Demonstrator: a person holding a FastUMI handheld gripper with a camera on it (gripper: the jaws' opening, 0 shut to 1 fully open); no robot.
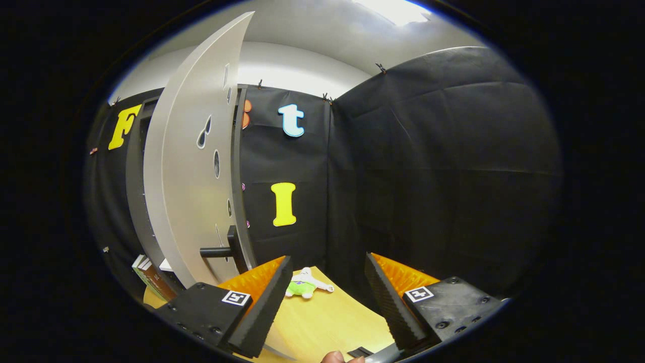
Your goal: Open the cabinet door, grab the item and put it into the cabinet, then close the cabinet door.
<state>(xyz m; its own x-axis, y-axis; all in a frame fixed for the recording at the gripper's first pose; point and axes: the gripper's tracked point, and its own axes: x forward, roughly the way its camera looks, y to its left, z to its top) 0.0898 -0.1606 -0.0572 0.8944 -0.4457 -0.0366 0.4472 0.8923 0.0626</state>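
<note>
A: Gripper view first. What are the fingers of the hand-held gripper doing?

B: They are spread wide, with nothing between them but bare bench. Both black ridged pads stand apart, orange backing behind each one, and a square marker sits on each black finger base.

A: And the item?

B: A small soft toy, white with a green middle, lies on the light wooden bench just ahead of the fingers, closer to the left finger than the right. It touches neither pad.

A: Where is the cabinet?

B: To the left of the fingers. The cabinet door is a pale grey panel with several dark cut-out shapes, and it stands swung open, its edge turned toward the camera. A black door handle sticks out near the bottom of the panel, just above the left finger's base. The dark cabinet frame shows behind the door.

A: Can you see inside?

B: Barely. The interior is dark and mostly hidden by the door.

A: Anything else down there?

B: Some books or boxes lie at the foot of the cabinet, left of the left finger. A fingertip of the person shows at the very bottom between the finger bases, beside a small black part.
</note>
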